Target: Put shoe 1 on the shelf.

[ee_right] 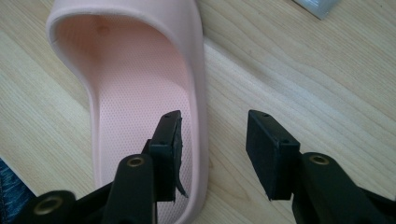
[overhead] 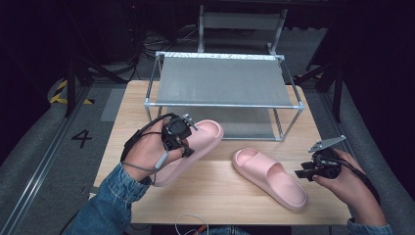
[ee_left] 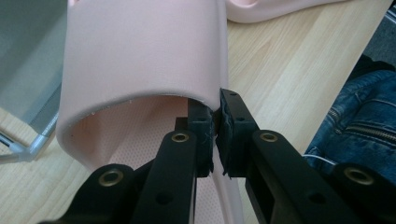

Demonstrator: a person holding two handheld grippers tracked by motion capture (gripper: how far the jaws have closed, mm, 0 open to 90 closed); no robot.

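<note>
Two pink slide slippers are on the wooden table [overhead: 220,191]. My left gripper [overhead: 188,147] is shut on the left slipper [overhead: 208,134], which lies slanted with its toe end near the rack. In the left gripper view the gripper [ee_left: 215,135] pinches the slipper's [ee_left: 140,51] side wall just below the strap edge. The right slipper [overhead: 269,176] lies flat at centre right. My right gripper [overhead: 302,174] is open beside its heel end. In the right gripper view the gripper [ee_right: 215,123] straddles that slipper's [ee_right: 140,107] side wall, one jaw over the footbed and one over the table.
A metal-framed rack [overhead: 222,81] with a grey top shelf and a lower shelf stands at the back of the table; its foot [ee_left: 28,144] is beside the left slipper. A denim sleeve [overhead: 115,196] comes in at bottom left. The table's edges are close on both sides.
</note>
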